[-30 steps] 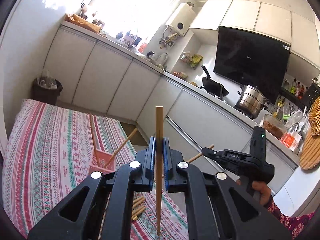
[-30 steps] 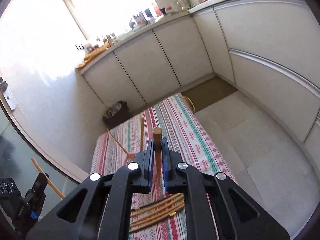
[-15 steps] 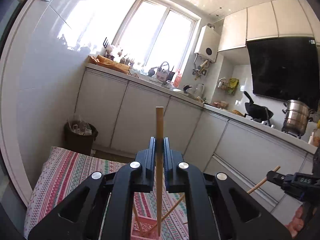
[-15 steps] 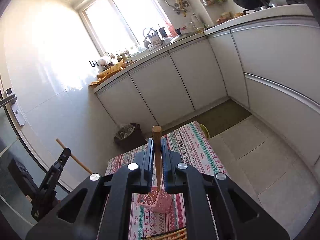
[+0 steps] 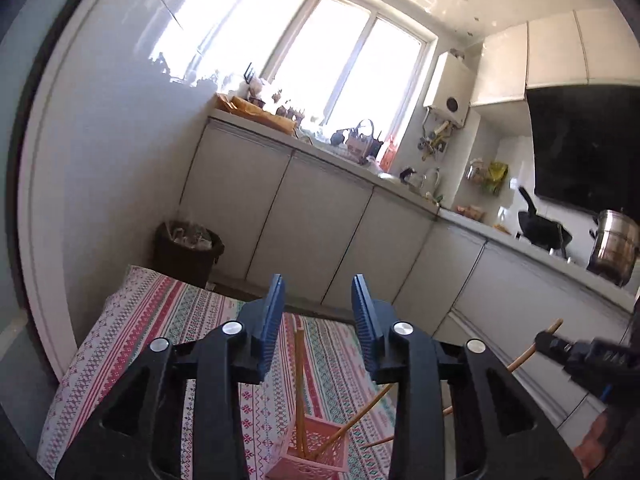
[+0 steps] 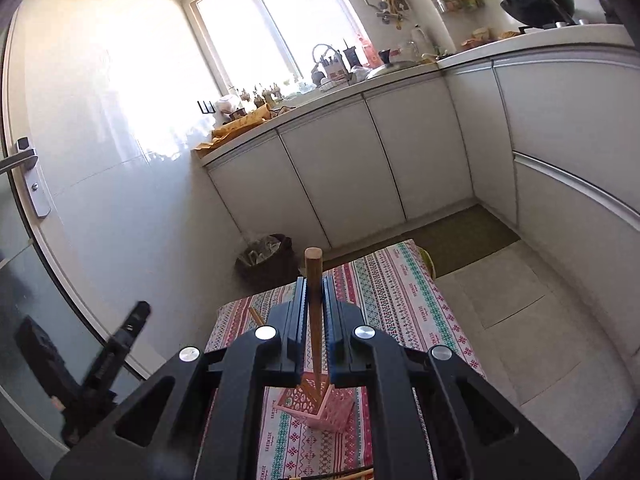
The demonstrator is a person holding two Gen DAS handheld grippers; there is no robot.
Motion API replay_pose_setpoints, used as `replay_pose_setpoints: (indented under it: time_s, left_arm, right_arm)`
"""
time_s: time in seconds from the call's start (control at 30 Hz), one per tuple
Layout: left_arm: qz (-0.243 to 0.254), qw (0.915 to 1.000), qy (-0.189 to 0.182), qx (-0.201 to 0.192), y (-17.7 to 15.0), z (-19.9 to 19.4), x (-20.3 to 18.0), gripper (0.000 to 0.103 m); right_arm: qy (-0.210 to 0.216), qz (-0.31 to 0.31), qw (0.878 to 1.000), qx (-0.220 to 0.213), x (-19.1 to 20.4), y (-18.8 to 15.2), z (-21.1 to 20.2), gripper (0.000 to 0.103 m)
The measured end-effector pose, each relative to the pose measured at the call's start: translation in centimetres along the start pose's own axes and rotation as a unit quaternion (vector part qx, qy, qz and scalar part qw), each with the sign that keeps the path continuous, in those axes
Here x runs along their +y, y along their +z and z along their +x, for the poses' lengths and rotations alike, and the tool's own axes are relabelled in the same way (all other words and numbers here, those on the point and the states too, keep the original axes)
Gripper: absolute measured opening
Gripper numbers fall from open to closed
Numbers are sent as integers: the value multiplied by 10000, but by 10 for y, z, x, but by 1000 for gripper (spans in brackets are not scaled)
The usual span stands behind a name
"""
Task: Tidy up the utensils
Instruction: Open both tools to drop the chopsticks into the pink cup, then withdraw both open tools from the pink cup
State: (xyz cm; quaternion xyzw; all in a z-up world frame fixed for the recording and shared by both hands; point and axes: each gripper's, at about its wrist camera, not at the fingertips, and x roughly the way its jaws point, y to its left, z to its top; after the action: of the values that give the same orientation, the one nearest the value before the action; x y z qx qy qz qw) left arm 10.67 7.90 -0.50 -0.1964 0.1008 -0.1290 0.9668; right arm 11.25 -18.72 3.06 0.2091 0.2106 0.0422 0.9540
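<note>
My left gripper [image 5: 318,280] is opening, and its blue pads [image 5: 272,320] touch nothing. Through the gap I see a chopstick [image 5: 299,380] standing in the pink lattice holder [image 5: 308,456] on the striped tablecloth [image 5: 160,320]. A second chopstick [image 5: 360,412] leans in the holder to the right. My right gripper [image 6: 314,282] is shut on an upright brown chopstick [image 6: 313,264], just above the pink holder [image 6: 316,404]. It also shows at the right edge of the left wrist view as the right gripper [image 5: 560,350]. The left gripper [image 6: 132,320] appears at the left of the right wrist view.
Loose chopsticks [image 6: 352,476] lie on the cloth at the near edge. A dark waste bin [image 6: 266,258] stands past the table's far end against the white wall. White cabinets [image 5: 320,232] run along the back and right. Tiled floor [image 6: 520,300] lies right of the table.
My left jaws have opened and let go of their chopstick, which now stands in the pink holder. My right gripper, still shut on its chopstick, has moved over the holder.
</note>
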Motion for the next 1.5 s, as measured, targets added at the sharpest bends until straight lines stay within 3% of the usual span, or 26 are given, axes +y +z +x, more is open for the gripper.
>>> replay_pose_setpoints:
  time_s: [0.27,0.33,0.43,0.6,0.7,0.77,0.8,0.93,1.07,1.1,1.13,1.17,1.23,1.27,1.4,1.5]
  left_arm:
    - [-602,9963,-100,-603,24,-69,6,45]
    - [-711,9958,-134,-553,20,-70,9,47]
    - [-611,9975,-4,-358,18,-61,9,48]
    - [-708,9972,25,-252,17,-60,14,49]
    - [-740,9969,-77,-241,18,-63,13,57]
    - [-674,9972,-265,-177,18,-66,8,60]
    - [-609,9974,-354,-149,17,-69,5,61]
    - [-302,9975,-599,-207,11,-82,-14,76]
    - [48,9969,-747,-223,-4,-91,-32,96]
    - [114,9966,-786,-200,-9,-92,-36,96]
    - [181,9962,-842,-124,-16,-91,-40,96]
    - [234,9958,-881,-32,-22,-88,-45,96]
    - [292,9953,-918,136,-36,-82,-53,96]
    - [328,9947,-941,258,-44,-78,-59,96]
    - [532,9902,-1032,777,-74,-62,-76,96]
    - [708,9851,-1066,1149,-96,-50,-85,96]
  right_arm:
    - [-22,-377,9993,41,29,-14,28,8]
    - [122,-560,9983,104,35,-21,41,8]
    - [82,-684,9962,530,38,-37,65,8]
    - [8,-368,9983,461,18,-43,48,11]
    - [-153,-407,9987,255,5,-43,16,35]
    - [-213,-363,9990,148,-9,-49,-12,64]
    - [-267,-348,9990,133,-18,-55,-29,69]
    - [-494,-570,9962,433,-47,-89,-78,71]
    - [-795,-183,9961,348,-94,-126,-112,78]
    - [-1082,-30,9932,417,-105,-129,-114,78]
    - [-1066,108,9934,408,-111,-125,-117,79]
    - [-934,180,9954,115,-116,-119,-125,80]
    - [-1299,42,9908,-385,-121,-114,-138,89]
    - [-1490,52,9879,-437,-126,-114,-139,94]
    - [-1582,515,9860,-67,-145,-118,-136,96]
    - [-1641,397,9856,113,-145,-124,-134,96]
